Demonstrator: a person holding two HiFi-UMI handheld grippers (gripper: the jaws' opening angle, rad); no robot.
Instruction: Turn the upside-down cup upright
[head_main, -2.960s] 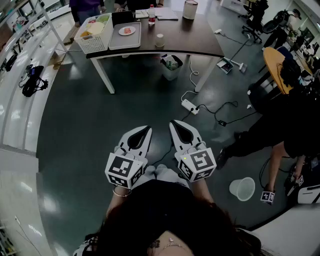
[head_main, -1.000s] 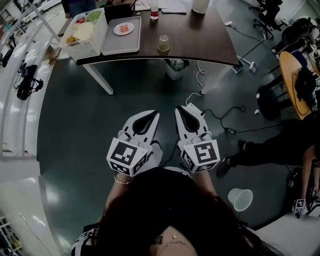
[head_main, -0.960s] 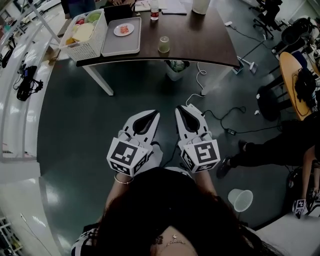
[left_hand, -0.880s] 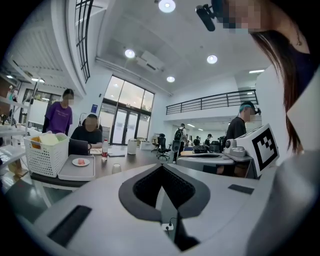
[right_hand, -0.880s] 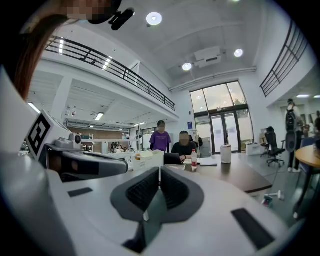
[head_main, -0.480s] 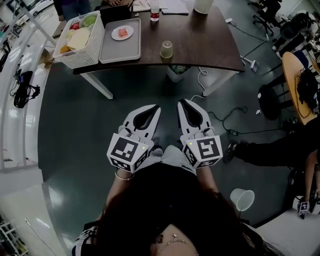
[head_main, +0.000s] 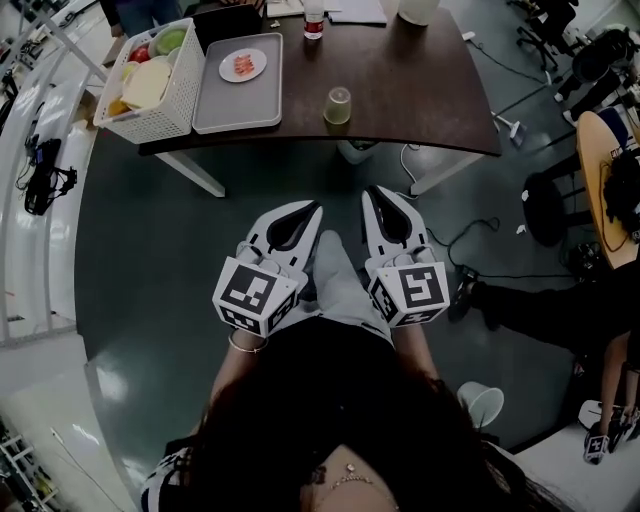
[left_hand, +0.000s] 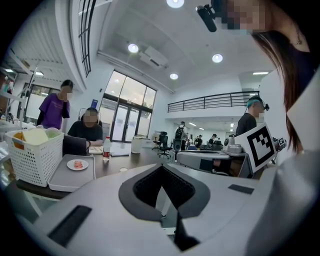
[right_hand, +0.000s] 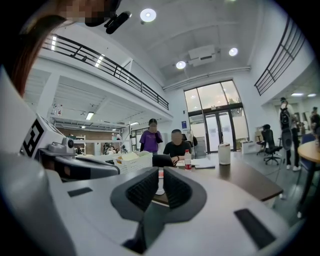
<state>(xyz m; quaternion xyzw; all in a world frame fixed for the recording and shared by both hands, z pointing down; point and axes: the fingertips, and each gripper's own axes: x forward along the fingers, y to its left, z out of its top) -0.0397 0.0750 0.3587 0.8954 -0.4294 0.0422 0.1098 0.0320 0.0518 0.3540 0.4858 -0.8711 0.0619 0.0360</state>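
We are in a large open hall with a dark grey floor (head_main: 140, 250), and a dark brown table (head_main: 430, 90) stands across the upper part of the head view. The cup (head_main: 338, 105) is on this table, close to the edge that faces us and about the middle of that edge. It is pale and translucent, it stands with its mouth down, and it touches nothing else.

To its left, near but apart, lies a grey tray (head_main: 235, 105), which bears a small white plate (head_main: 243, 65) with something red on it. Just beside the tray, at the left end of the table, stands a white basket (head_main: 170, 105) filled with food. At the far edge we see a small bottle (head_main: 314, 18) and, to its right, a white cylinder (head_main: 418, 10). Behind that edge, in the left gripper view, a person in black (left_hand: 90, 131) sits and a person in purple (left_hand: 54, 107) stands.

Both grippers hang over the floor, well apart from the table, side by side and pointing toward it. The left gripper (head_main: 312, 210) has its jaws fully together, with nothing in them. The right gripper (head_main: 372, 193) has its jaws almost together, only a thin slit shows between the pads, and it holds nothing.

Under the table stands a bin (head_main: 357, 150), cables (head_main: 470, 235) lie on the floor at the right, and a clear plastic beaker (head_main: 482, 403) lies on the floor at the lower right.
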